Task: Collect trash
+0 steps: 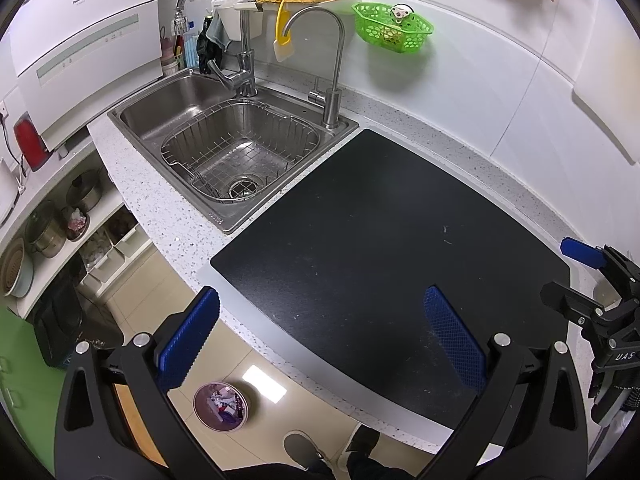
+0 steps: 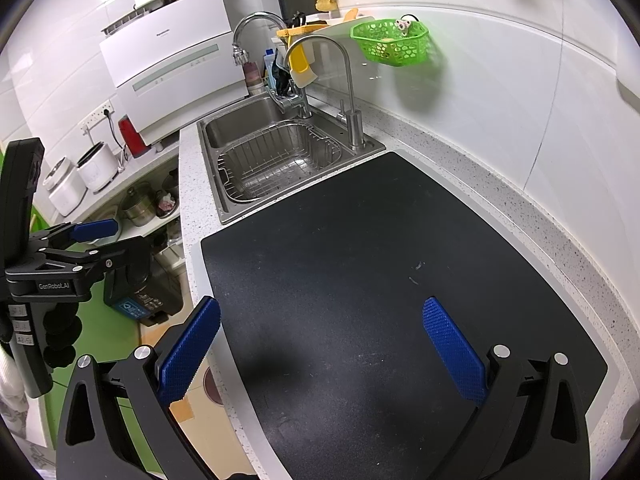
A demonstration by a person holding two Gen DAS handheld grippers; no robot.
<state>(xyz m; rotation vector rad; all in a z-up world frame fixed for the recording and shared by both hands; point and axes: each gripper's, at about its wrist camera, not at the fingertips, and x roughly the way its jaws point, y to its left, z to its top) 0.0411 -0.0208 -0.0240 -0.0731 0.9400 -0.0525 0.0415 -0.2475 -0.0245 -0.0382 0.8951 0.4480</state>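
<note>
A black mat (image 1: pixel 380 248) lies on the speckled white counter, also in the right wrist view (image 2: pixel 360 280); only small crumbs (image 1: pixel 445 230) show on it. A round trash bin (image 1: pixel 221 405) with crumpled wrappers inside stands on the floor below the counter edge. My left gripper (image 1: pixel 320 328) is open and empty, above the mat's front edge. My right gripper (image 2: pixel 320 336) is open and empty, above the mat. Each gripper shows at the edge of the other's view: the right (image 1: pixel 600 300), the left (image 2: pixel 76 252).
A steel sink (image 1: pixel 224 140) with a wire basket (image 1: pixel 240 160) and two taps lies left of the mat. A green basket (image 1: pixel 392 26) hangs on the wall. A white dishwasher (image 1: pixel 80 48) stands at far left. Shelves with pots (image 1: pixel 52 224) are below. A person's shoes (image 1: pixel 304 452) are on the floor.
</note>
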